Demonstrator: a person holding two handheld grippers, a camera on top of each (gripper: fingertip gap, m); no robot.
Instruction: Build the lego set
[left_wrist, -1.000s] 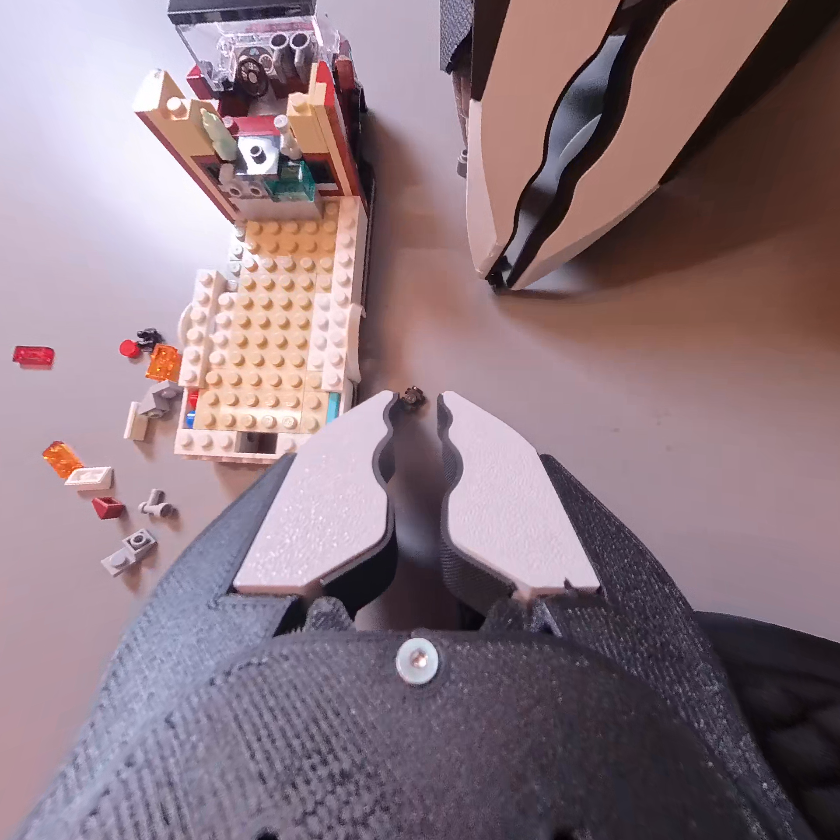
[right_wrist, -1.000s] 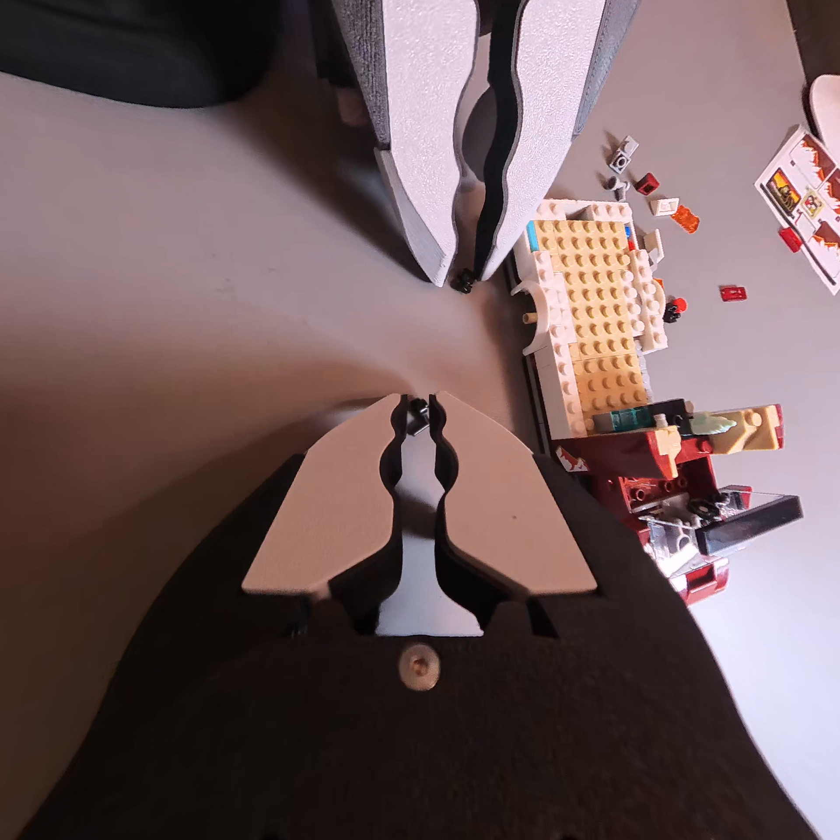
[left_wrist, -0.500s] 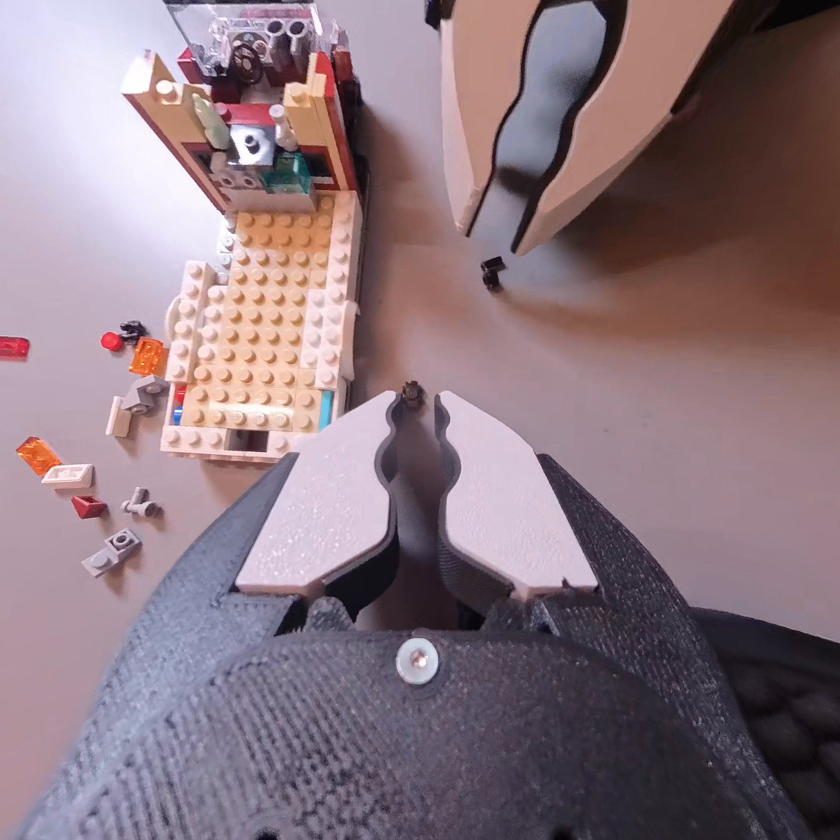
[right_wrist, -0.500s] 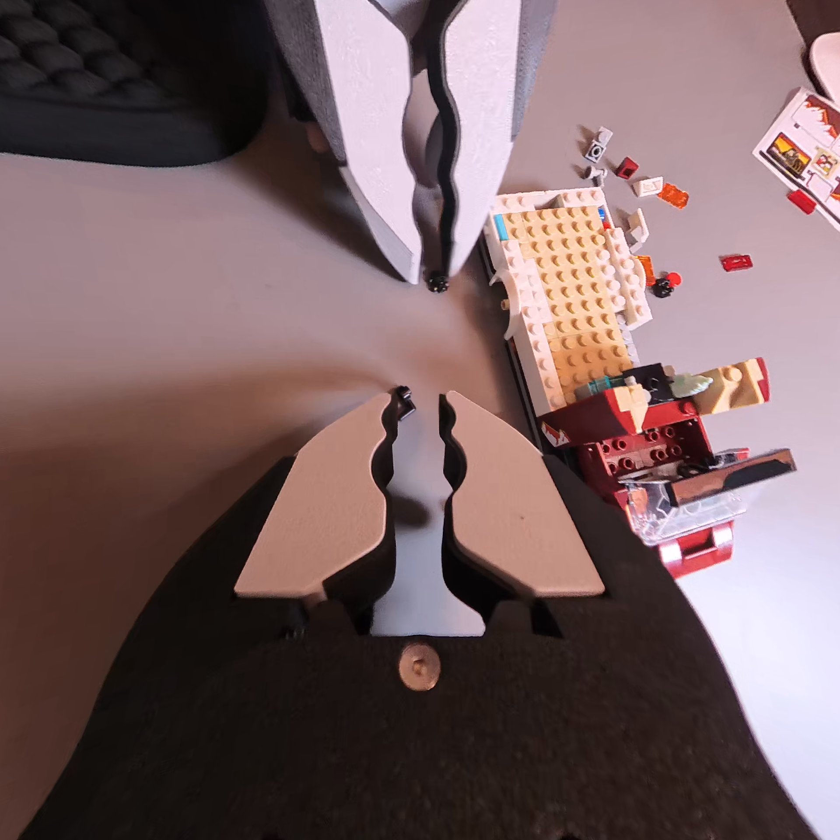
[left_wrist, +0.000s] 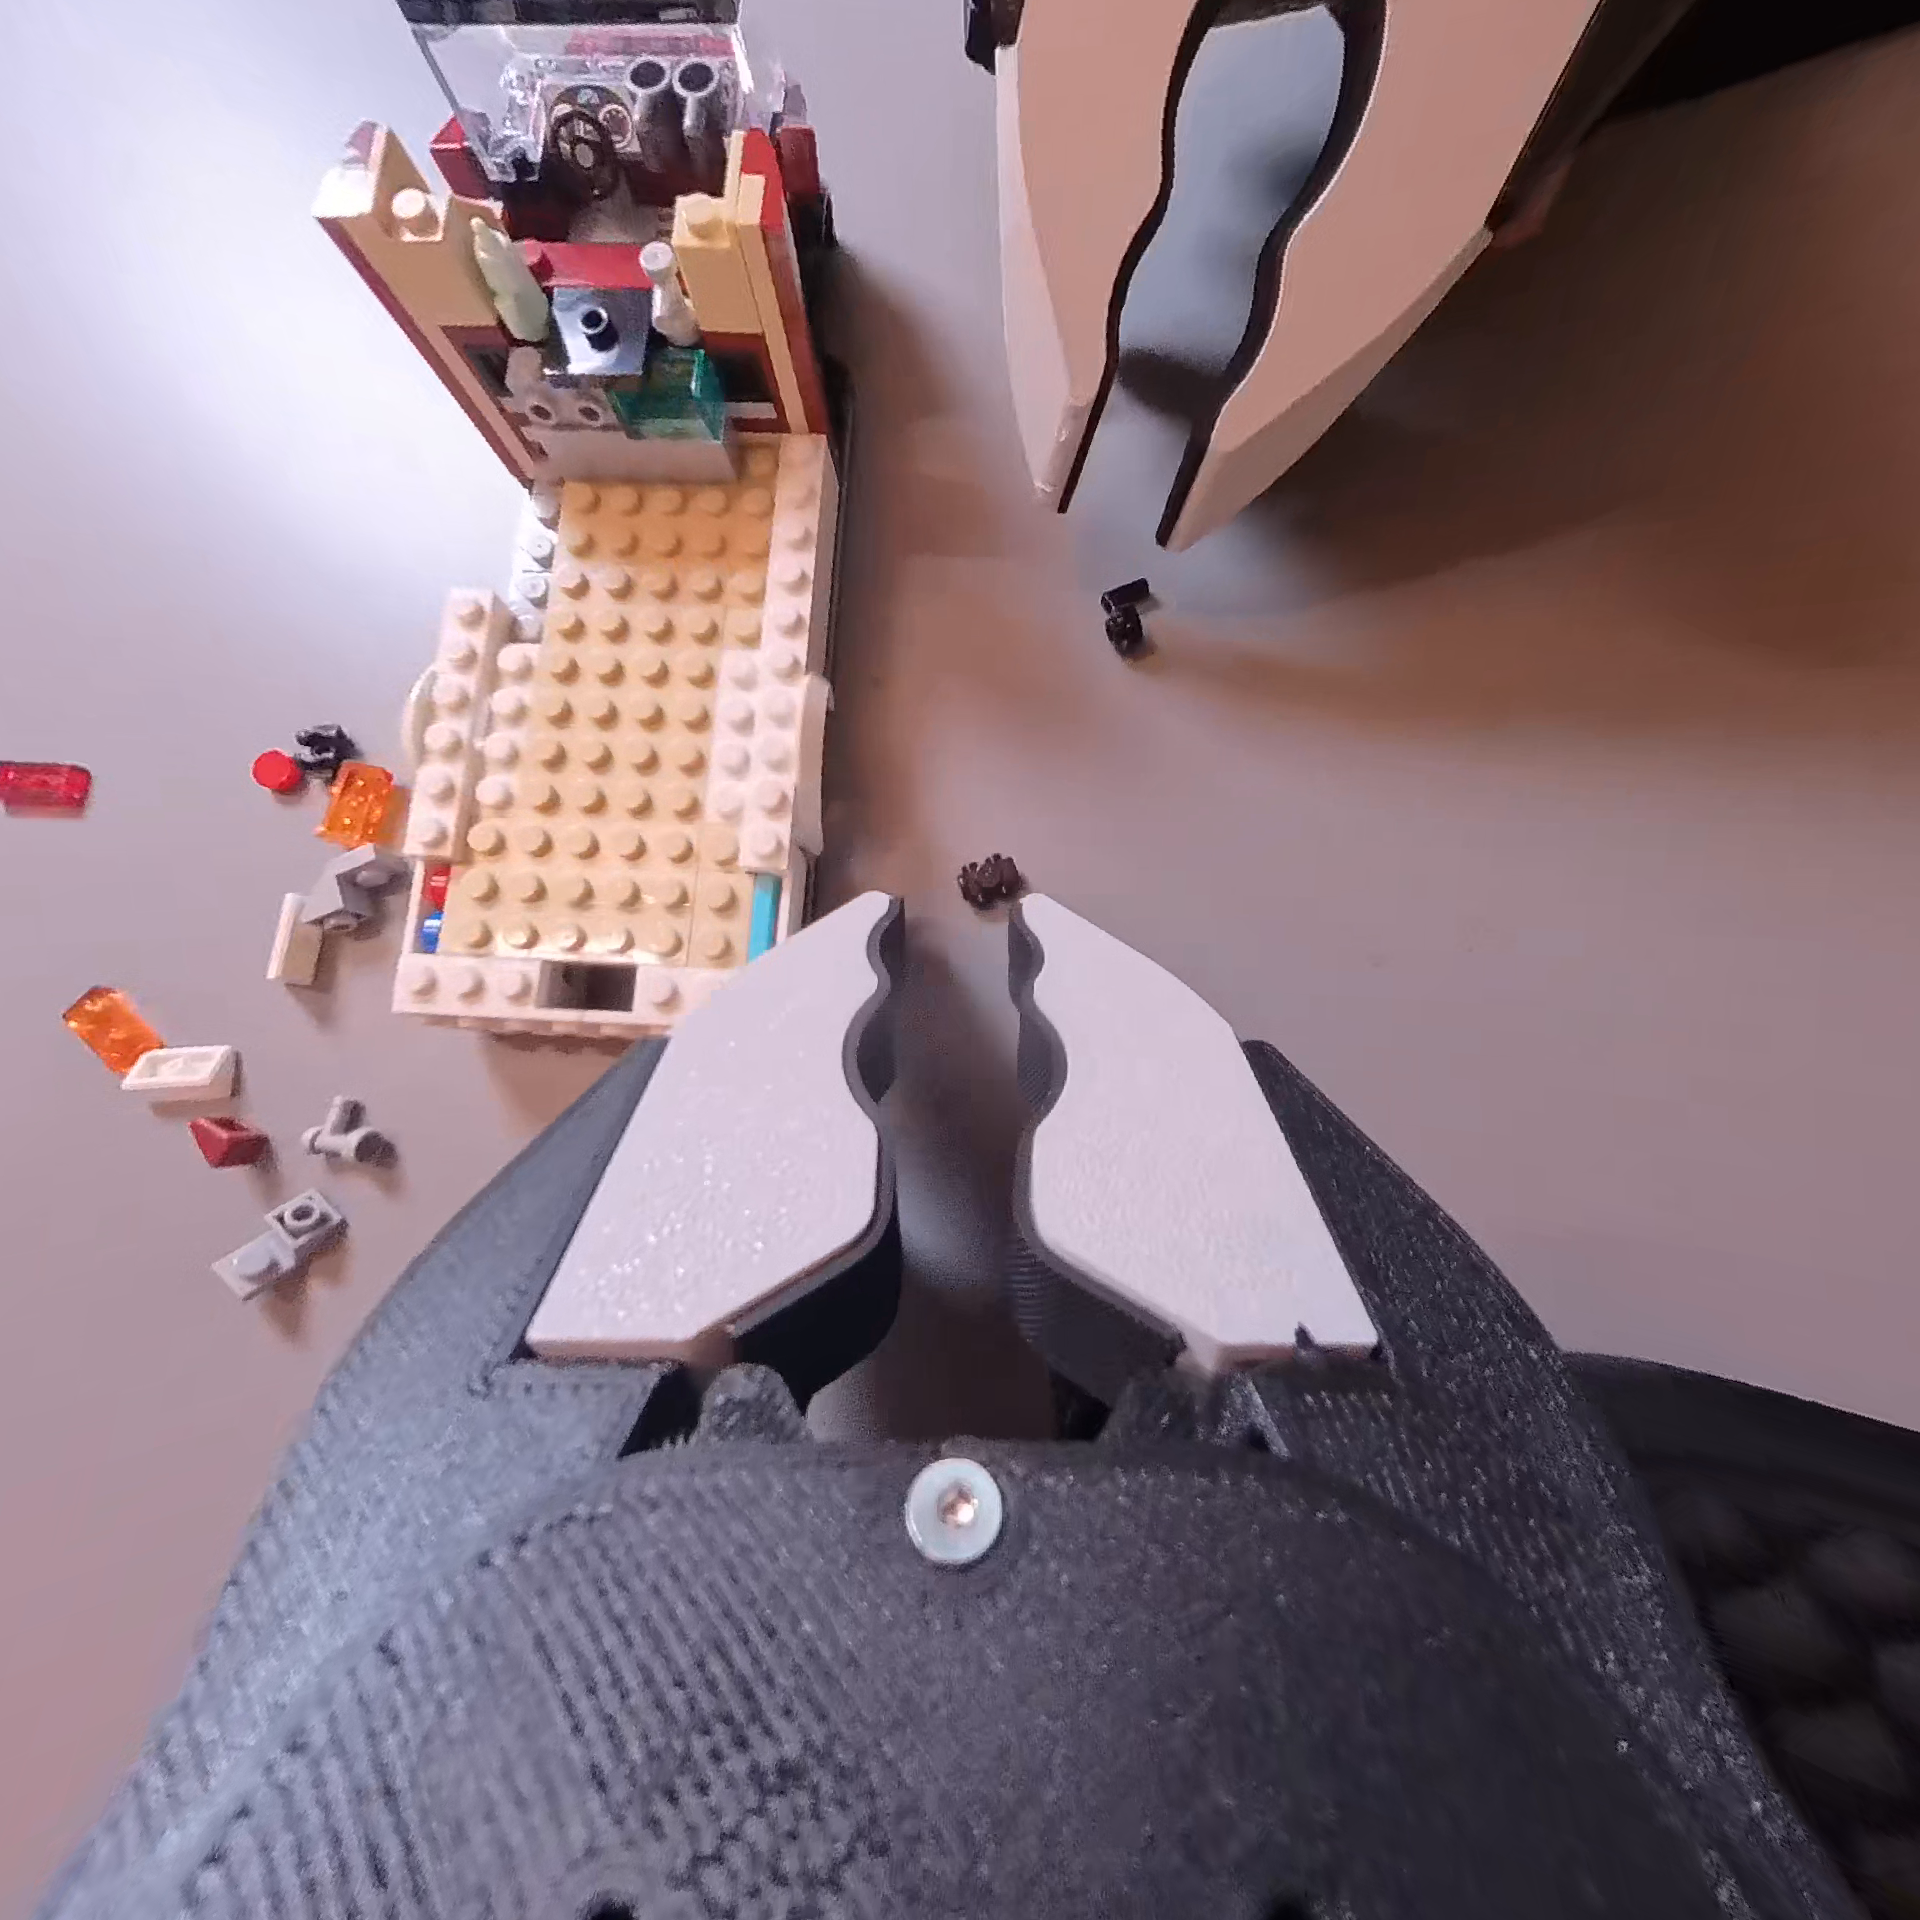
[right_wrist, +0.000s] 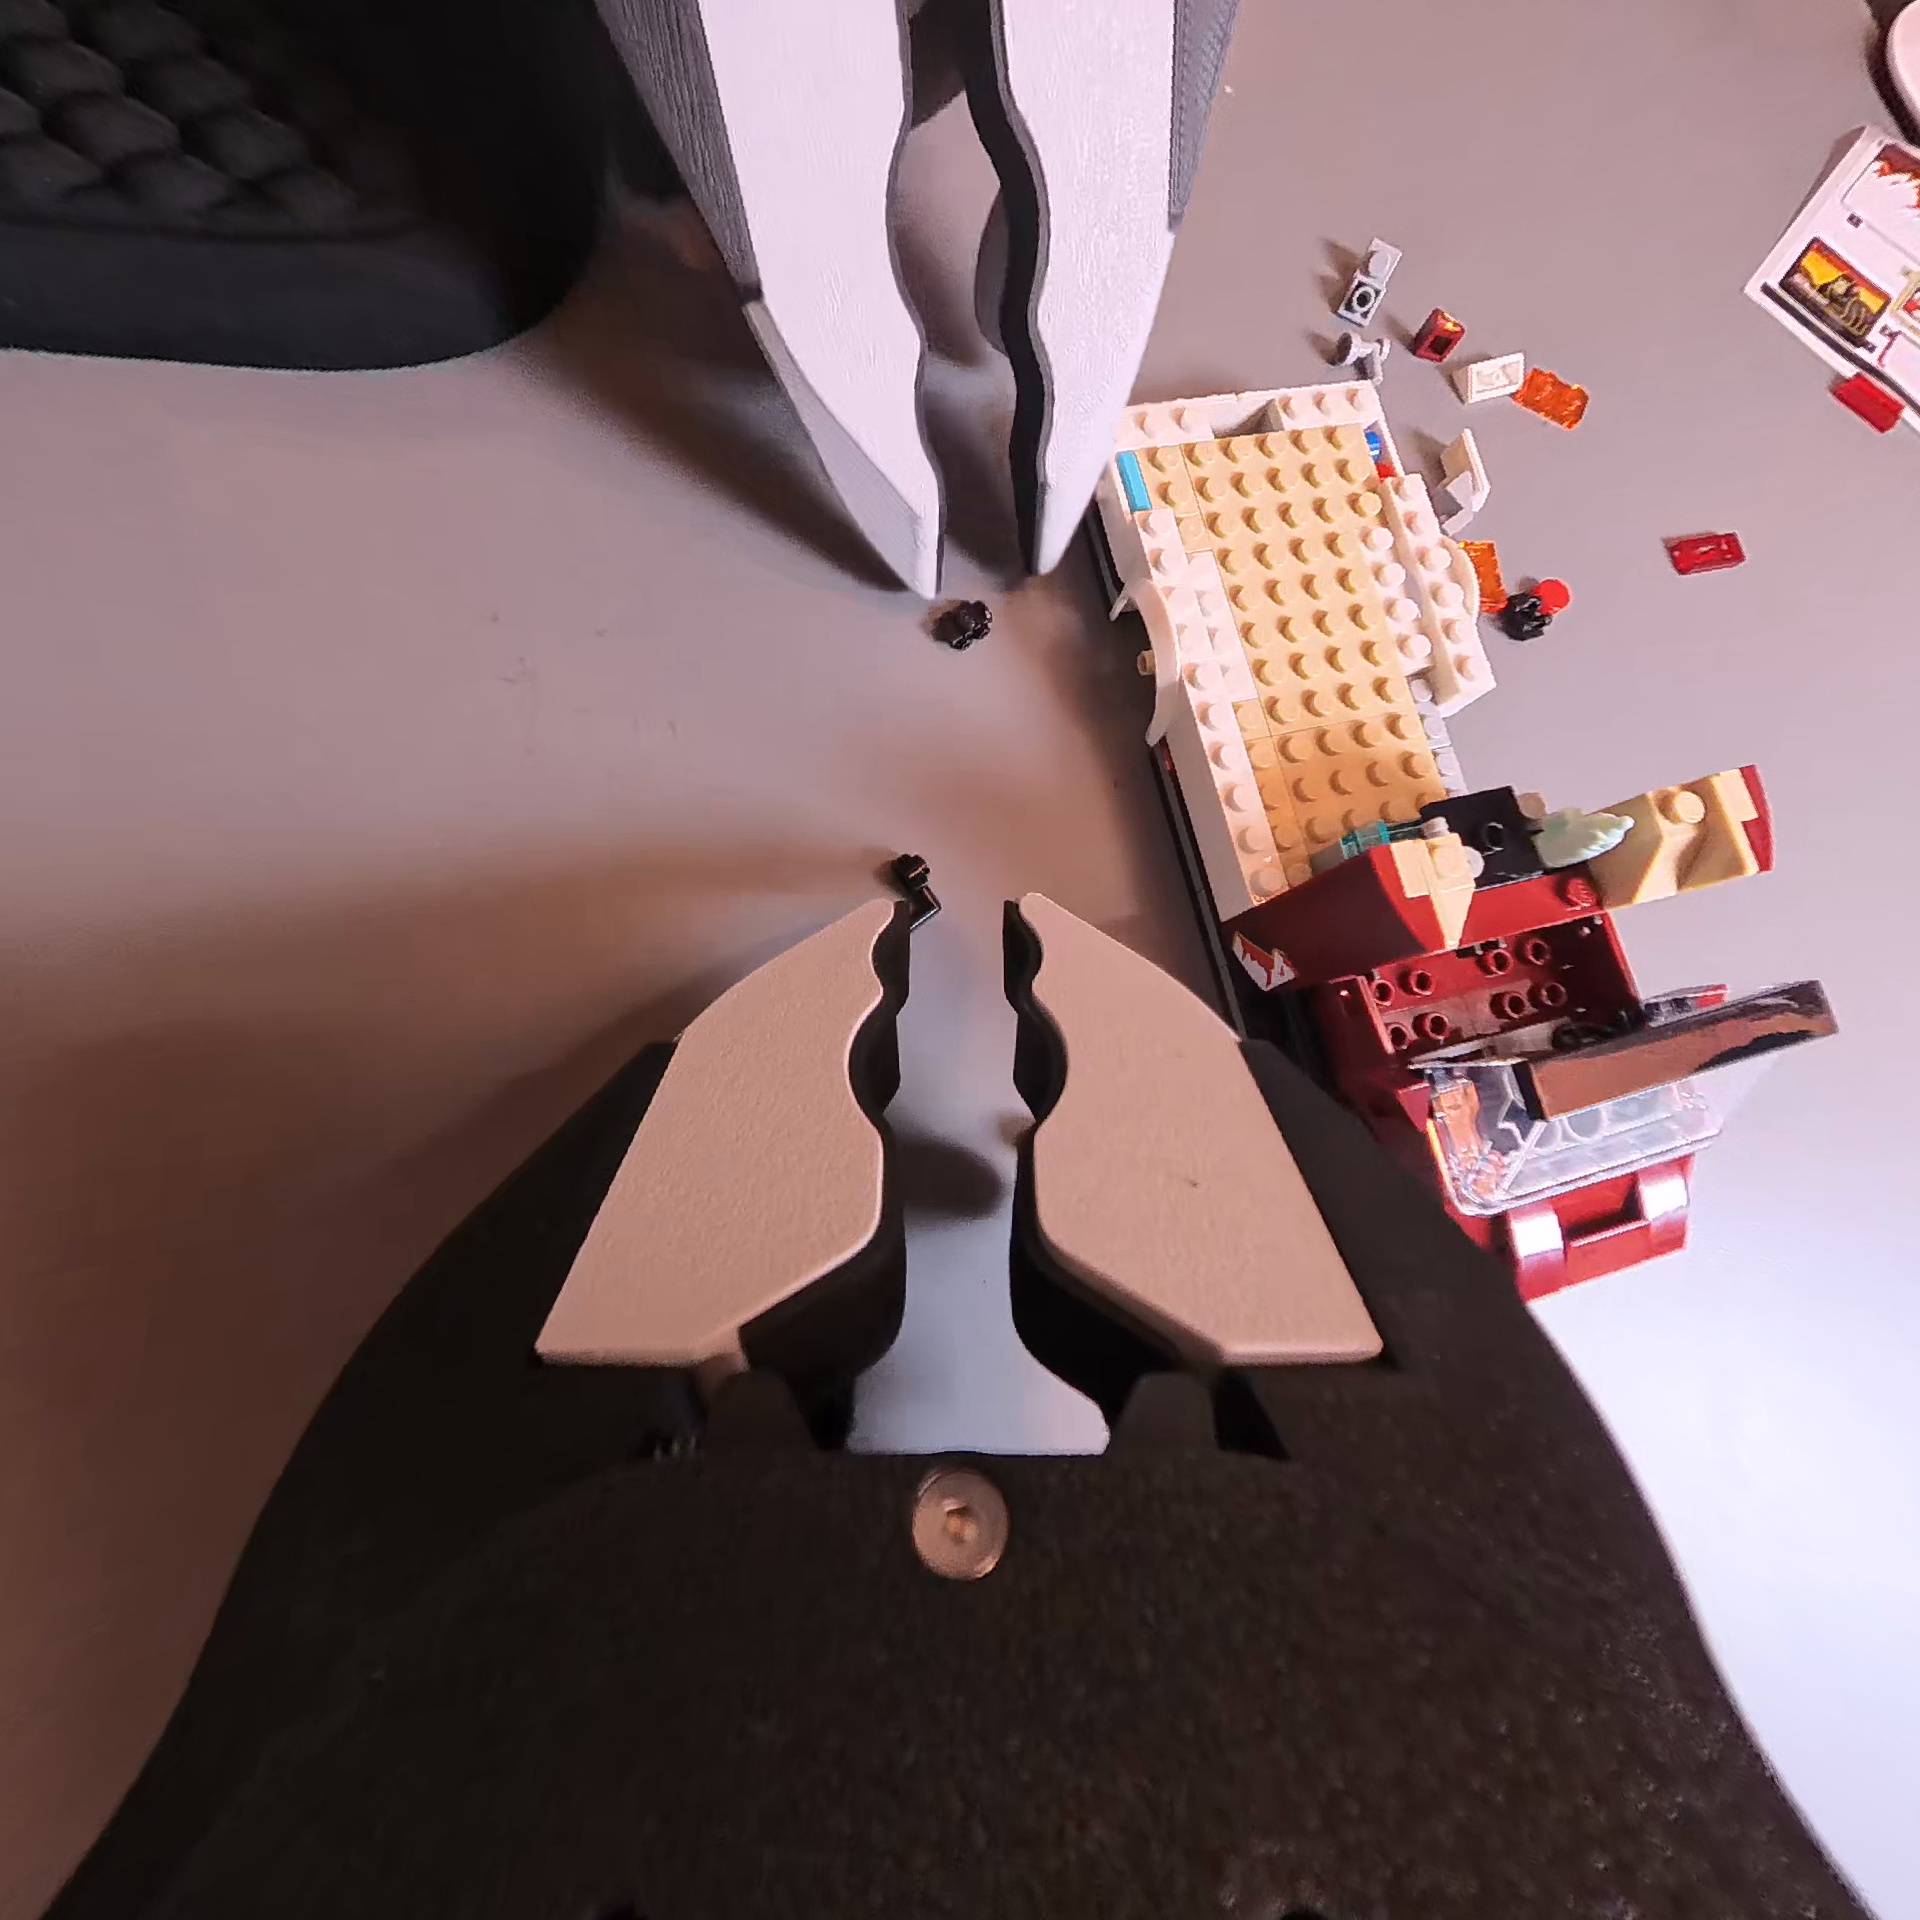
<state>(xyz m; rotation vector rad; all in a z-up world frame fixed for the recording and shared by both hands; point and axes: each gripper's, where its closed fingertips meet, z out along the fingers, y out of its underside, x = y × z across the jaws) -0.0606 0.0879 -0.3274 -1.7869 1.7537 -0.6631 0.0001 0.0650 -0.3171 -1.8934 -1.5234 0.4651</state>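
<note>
Setting: plain tabletop work station, room type not determinable. Evidence: smooth grey table (right_wrist: 520, 623) filling both views; partly built brick model (left_wrist: 623, 727) with loose small pieces (left_wrist: 208, 1091) scattered beside it; printed sticker sheet (right_wrist: 1849, 281) at the far edge; black quilted cushion (right_wrist: 208, 177) (a seat or pad, unclear) bordering the table.

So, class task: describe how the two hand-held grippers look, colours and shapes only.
The left gripper has pale grey, grainy fingers with wavy black inner edges, on a black woven-textured body with a silver screw. The right gripper has beige fingers of the same wavy shape, on a matt black body with one screw.
</note>
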